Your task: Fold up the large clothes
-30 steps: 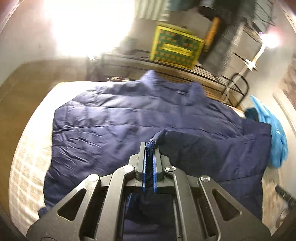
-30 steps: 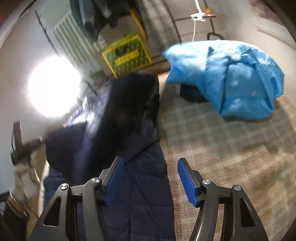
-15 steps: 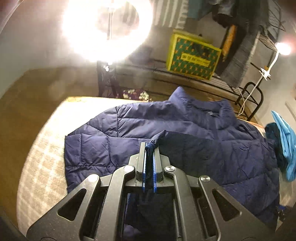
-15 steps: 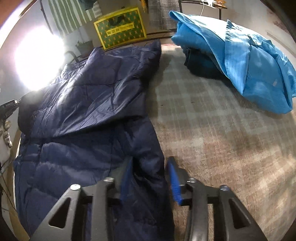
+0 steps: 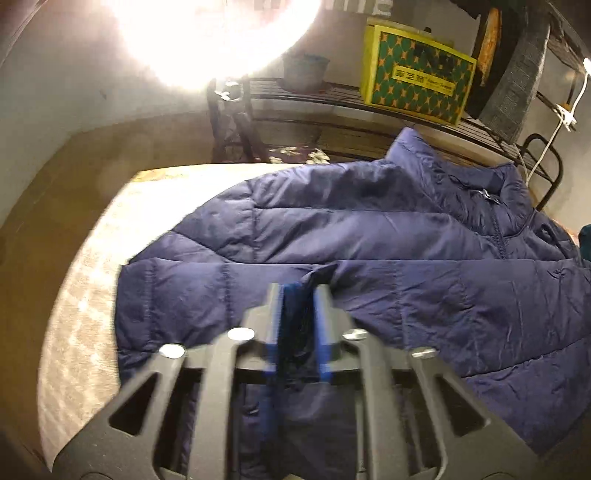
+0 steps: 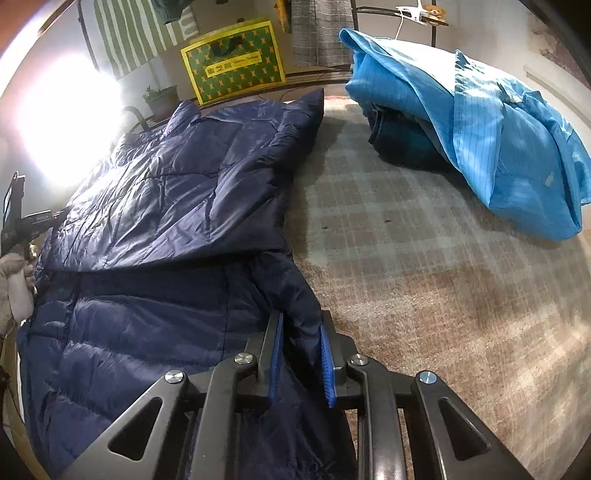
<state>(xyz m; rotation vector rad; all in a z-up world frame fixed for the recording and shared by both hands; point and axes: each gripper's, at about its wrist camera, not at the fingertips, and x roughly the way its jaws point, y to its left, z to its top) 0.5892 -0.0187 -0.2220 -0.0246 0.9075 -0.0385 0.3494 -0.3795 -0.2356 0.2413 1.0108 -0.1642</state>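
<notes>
Presently catalogued, all positions taken from the navy puffer jacket:

- Navy puffer jacket: lay spread on the plaid-covered bed, collar toward the shelf rack, one quilted panel folded over the body.
- Left gripper: sat at the jacket's near edge, jaws narrow and pinched on a raised fold of the navy fabric; view motion-blurred.
- Right gripper: sat at the jacket's lower corner beside bare bedcover, jaws narrow, blue pads pressed to either side of a ridge of the same fabric.
- Blue garment: heaped on the bed, well apart from the jacket, across an open stretch of plaid; draped over a darker folded item.
- Yellow-and-green patterned box: stood on the shelf rack beyond the jacket's collar.
- Potted plant: stood beyond the collar, beside the box.
- Bright lamp: glared beyond the jacket's far side, washing out the wall.
- Striped and checked cloths: hung above the box.
</notes>
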